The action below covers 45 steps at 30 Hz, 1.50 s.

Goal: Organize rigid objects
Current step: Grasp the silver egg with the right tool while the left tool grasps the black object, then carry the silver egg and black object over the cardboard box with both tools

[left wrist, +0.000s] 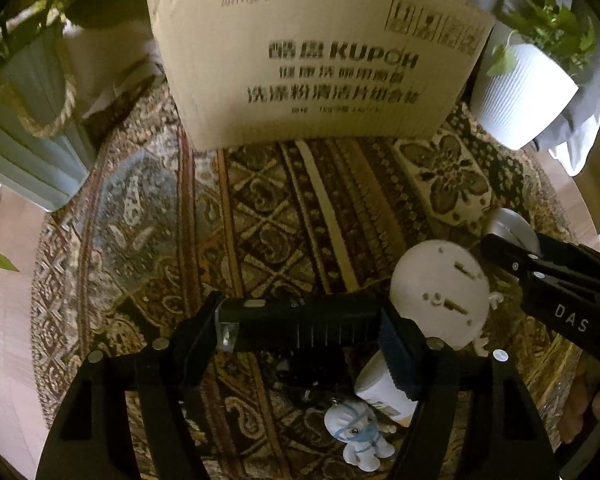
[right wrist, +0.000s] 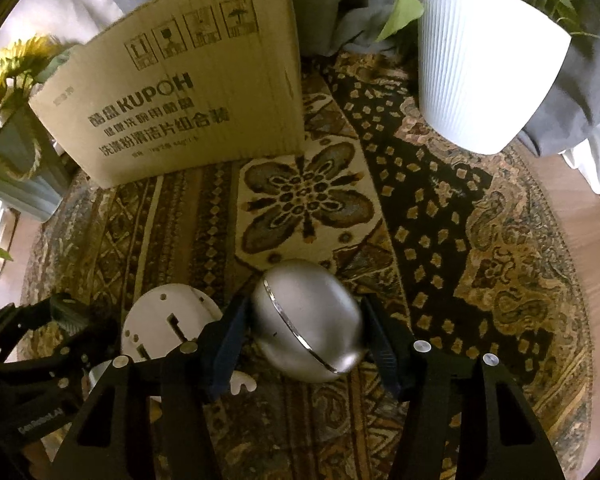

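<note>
Lying crosswise between the pads of the left gripper [left wrist: 300, 334], a black ribbed tool [left wrist: 296, 326] with a metal end was clamped at both ends, held just above the patterned rug [left wrist: 260, 208]. The right gripper [right wrist: 306, 328] pinched a silver egg-shaped case [right wrist: 306, 322] by its sides, its chrome seam running slantwise across it. Between the two grippers, on the rug, lay a round white disc [left wrist: 440, 294] with slots and small holes in its face, just to the right of the black tool and to the left of the silver case. Near the left gripper, below the tool, a small white figurine [left wrist: 360, 434] with blue markings lay beside a white tube [left wrist: 384, 394] with a yellowish band. Farther off, a cardboard box [left wrist: 312, 64] printed with KUPOH stood upright at the far side of the rug. To its right sat a white ribbed plant pot [right wrist: 488, 68] with green leaves, against grey cloth [right wrist: 580, 92]; to its left, a pale ribbed pot [left wrist: 28, 128] with a rope handle, and sunflowers [right wrist: 16, 64].
</note>
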Each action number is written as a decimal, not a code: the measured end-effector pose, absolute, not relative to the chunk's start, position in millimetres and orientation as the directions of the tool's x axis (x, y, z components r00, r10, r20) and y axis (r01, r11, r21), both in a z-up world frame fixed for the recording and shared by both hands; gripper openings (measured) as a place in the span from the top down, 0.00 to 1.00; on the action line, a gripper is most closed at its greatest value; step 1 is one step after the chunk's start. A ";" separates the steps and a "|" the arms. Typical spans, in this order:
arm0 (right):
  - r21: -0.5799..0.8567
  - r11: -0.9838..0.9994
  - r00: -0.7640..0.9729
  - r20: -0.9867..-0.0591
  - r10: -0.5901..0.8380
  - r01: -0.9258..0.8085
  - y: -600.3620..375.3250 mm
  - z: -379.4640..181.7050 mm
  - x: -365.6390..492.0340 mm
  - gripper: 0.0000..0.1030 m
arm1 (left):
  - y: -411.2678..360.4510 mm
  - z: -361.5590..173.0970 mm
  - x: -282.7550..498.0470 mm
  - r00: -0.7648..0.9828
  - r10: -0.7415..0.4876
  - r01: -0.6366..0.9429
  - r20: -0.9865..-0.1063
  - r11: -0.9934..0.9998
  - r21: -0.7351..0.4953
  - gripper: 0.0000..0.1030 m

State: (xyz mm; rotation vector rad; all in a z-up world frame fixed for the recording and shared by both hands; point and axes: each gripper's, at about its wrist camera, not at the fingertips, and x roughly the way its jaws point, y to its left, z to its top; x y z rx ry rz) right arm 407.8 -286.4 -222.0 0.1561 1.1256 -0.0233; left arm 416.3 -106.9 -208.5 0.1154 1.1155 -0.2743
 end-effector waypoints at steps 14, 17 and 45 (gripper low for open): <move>0.123 0.991 0.542 -0.837 0.073 0.058 -280.5 -164.5 393.4 0.43 | -104.2 -151.8 410.2 0.537 -0.187 0.278 -0.822 0.960 -0.036 0.30; 0.126 0.991 0.568 -0.819 0.076 0.049 -279.1 -151.8 389.9 0.43 | -104.3 -140.5 408.1 0.567 -0.191 0.283 -0.801 0.959 -0.028 0.30; 0.128 0.991 0.774 -0.625 0.101 -0.026 -260.2 -51.2 408.2 0.43 | -96.7 -35.7 430.1 0.781 -0.230 0.305 -0.580 0.952 0.034 0.30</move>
